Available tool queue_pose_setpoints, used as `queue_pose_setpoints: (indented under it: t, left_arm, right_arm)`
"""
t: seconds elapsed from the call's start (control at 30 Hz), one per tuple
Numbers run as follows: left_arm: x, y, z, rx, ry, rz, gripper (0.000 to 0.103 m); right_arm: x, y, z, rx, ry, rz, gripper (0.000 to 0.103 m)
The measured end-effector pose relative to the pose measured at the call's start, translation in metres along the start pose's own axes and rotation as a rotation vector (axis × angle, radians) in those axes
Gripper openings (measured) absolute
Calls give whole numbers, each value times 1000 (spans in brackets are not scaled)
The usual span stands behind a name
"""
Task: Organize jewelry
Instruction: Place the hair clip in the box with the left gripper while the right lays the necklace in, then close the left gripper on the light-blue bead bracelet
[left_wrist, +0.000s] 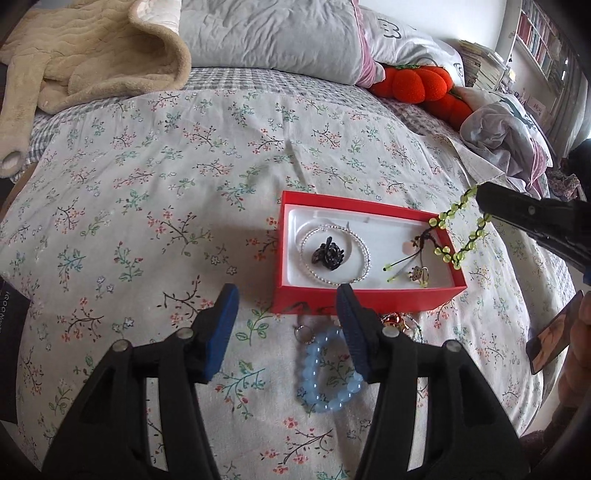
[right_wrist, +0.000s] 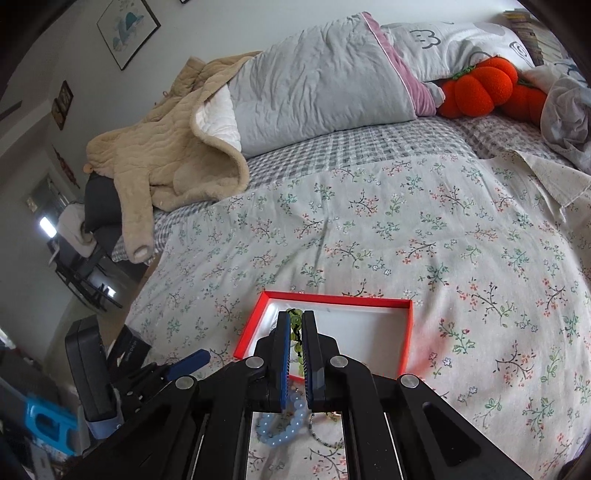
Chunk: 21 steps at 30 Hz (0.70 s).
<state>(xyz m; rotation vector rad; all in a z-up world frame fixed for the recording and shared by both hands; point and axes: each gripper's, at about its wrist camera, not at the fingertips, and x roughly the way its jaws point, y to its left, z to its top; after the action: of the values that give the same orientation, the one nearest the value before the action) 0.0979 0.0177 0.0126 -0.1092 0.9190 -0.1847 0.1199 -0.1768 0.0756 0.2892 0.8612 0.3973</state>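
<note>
Left gripper (left_wrist: 286, 325): black angular linkage arms, round silver pivot pins, blue ribbed pads (left_wrist: 225, 332). Right gripper (right_wrist: 295, 354): identical black arms, four silver pins, blue-edged pads (right_wrist: 283, 354); also seen at three o'clock in the left wrist view.

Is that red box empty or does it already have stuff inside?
Not empty. The red box holds a silver bracelet ringing a black piece, plus a small trinket.
</note>
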Motion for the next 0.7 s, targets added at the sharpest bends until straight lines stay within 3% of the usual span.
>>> queue_pose_setpoints:
  t: [0.07,0.23,0.5,0.63,0.7]
  left_arm:
    - [2,4,-2,-13,18,7,56]
    - [7,5,-6,-13,51,6,56]
    - [12,2,-7,4,84,7,57]
    - [14,0,-13,17,107,19,69]
    - [16,-2,-17,29,127,28,70]
  right_arm:
    - [16,-4,-3,9,44,-10,6]
    - [36,-26,-8,-18,91,-152,6]
    - [25,-46,-6,18,92,-133,10]
    - [12,-46,-9,12,92,-141,11]
    - [6,-46,-11,5,95,-145,11]
